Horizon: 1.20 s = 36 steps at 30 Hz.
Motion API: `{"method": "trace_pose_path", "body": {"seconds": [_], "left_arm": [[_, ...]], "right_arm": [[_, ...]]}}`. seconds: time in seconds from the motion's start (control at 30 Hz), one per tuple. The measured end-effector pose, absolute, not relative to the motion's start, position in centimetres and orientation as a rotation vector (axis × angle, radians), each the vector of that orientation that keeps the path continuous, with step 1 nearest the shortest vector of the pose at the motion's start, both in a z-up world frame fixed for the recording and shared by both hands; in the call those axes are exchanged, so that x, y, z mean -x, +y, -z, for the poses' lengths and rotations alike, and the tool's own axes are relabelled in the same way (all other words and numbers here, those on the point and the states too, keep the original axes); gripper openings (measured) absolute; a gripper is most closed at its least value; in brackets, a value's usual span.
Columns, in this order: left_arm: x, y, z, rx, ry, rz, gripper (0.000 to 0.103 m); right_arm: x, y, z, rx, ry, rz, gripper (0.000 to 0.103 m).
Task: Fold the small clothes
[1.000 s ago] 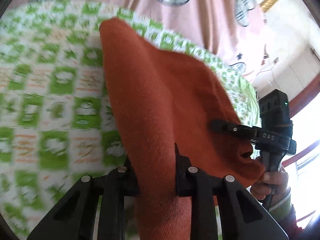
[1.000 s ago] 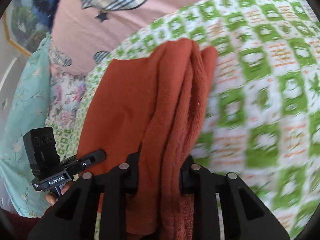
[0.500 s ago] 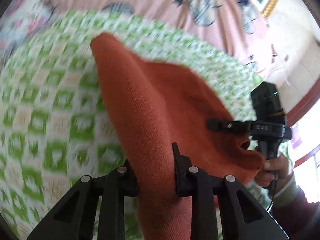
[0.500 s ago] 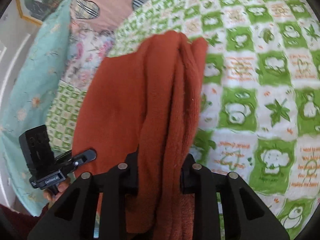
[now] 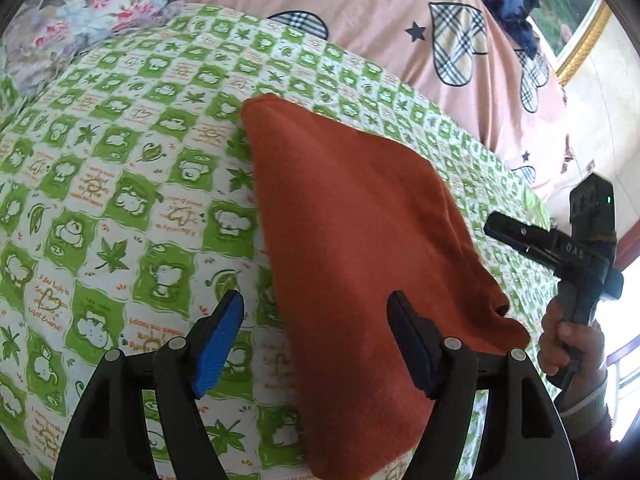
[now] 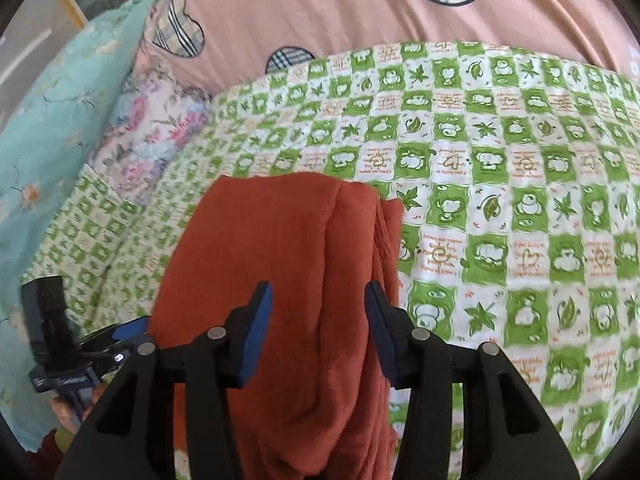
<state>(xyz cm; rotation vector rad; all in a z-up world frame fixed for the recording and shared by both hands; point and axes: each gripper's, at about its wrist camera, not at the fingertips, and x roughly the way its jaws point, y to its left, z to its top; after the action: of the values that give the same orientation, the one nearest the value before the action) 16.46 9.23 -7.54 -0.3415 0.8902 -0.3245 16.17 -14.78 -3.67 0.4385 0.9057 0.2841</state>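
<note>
A rust-orange knitted garment [image 5: 352, 240] lies folded on the green-and-white checked bedsheet [image 5: 120, 184]. My left gripper [image 5: 316, 312] is open, its jaws spread over the garment's near left edge, holding nothing. My right gripper [image 6: 318, 300] is open too, its jaws on either side of the garment's [image 6: 280, 260] near right part, where the folded layers stack. The right gripper also shows in the left wrist view [image 5: 576, 256], beside the garment's right corner. The left gripper shows in the right wrist view [image 6: 92, 344] at the garment's left edge.
A pink quilt [image 5: 360, 12] with plaid hearts lies beyond the sheet. A floral pillow [image 6: 156, 120] and a teal blanket [image 6: 52, 120] lie at the left. A framed picture [image 5: 576, 20] hangs on the wall at the right.
Both grippers were shut on the garment and held it up; now both have opened and the garment lies flat on the sheet.
</note>
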Motion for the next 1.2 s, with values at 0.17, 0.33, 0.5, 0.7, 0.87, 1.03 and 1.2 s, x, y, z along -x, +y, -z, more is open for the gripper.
{"method": "trace_pose_path", "body": {"seconds": [0.17, 0.33, 0.5, 0.7, 0.87, 1.03, 1.2], "left_arm": [[-16.2, 8.6, 8.0, 0.334, 0.903, 0.323, 0.074], [-16.2, 7.8, 8.4, 0.314, 0.919, 0.348, 0.074], [-16.0, 7.3, 8.4, 0.311, 0.925, 0.359, 0.074], [-15.9, 7.4, 8.3, 0.312, 0.927, 0.372, 0.074], [-16.0, 7.3, 8.4, 0.315, 0.933, 0.382, 0.074], [-16.1, 7.1, 8.5, 0.308, 0.942, 0.388, 0.074], [-16.1, 7.1, 8.4, 0.300, 0.946, 0.391, 0.074]], "right_arm": [[-17.4, -13.1, 4.1, -0.378, 0.923, -0.273, 0.026], [-17.9, -12.7, 4.6, -0.330, 0.978, -0.233, 0.024], [-16.6, -13.3, 4.4, -0.351, 0.952, -0.197, 0.027], [-16.5, -13.6, 4.9, -0.375, 0.968, -0.197, 0.045], [-16.8, -12.4, 4.7, -0.331, 0.964, -0.220, 0.047], [-17.0, -12.1, 4.4, -0.315, 0.956, -0.276, 0.013], [-13.4, -17.2, 1.1, -0.594, 0.766, -0.417, 0.011]]}}
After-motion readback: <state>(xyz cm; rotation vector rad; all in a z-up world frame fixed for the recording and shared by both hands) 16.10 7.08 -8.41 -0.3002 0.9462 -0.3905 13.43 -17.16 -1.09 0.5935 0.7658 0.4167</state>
